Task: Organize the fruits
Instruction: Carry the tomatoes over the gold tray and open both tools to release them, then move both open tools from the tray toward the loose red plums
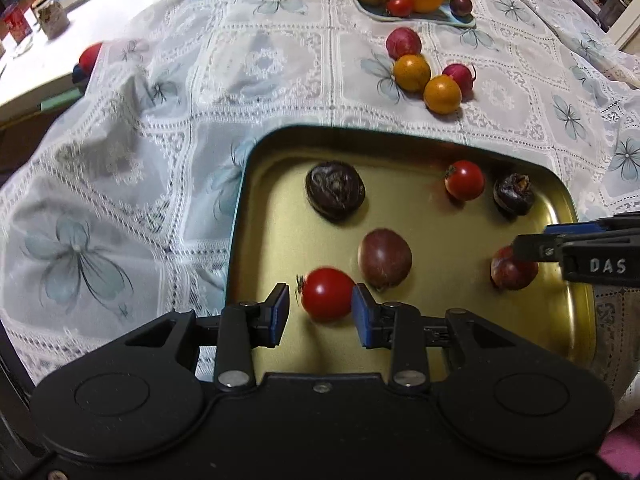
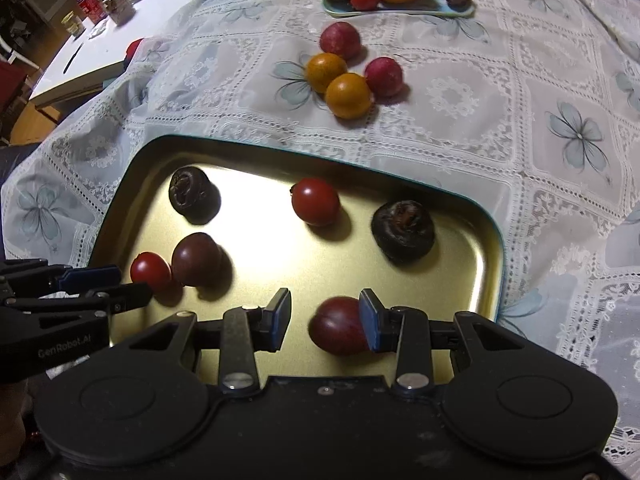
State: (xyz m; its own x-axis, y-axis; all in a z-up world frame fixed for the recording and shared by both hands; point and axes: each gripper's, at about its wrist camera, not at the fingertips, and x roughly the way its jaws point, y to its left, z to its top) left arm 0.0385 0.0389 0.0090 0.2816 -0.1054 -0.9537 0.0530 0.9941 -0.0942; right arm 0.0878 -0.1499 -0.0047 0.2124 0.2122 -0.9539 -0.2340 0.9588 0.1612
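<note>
Left hand-held gripper (image 1: 320,310) jaws apart, right hand-held gripper (image 2: 325,316) likewise (both low)

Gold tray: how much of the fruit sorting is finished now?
Six fruits lie in the gold tray. Both grippers are open: the left gripper around a cherry tomato, the right gripper around a plum. Four fruits remain on the tablecloth.

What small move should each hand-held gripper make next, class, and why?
Probably close both. The left hand-held gripper is open around a red tomato in the gold tray; the right hand-held gripper is open around a dark red plum.
</note>
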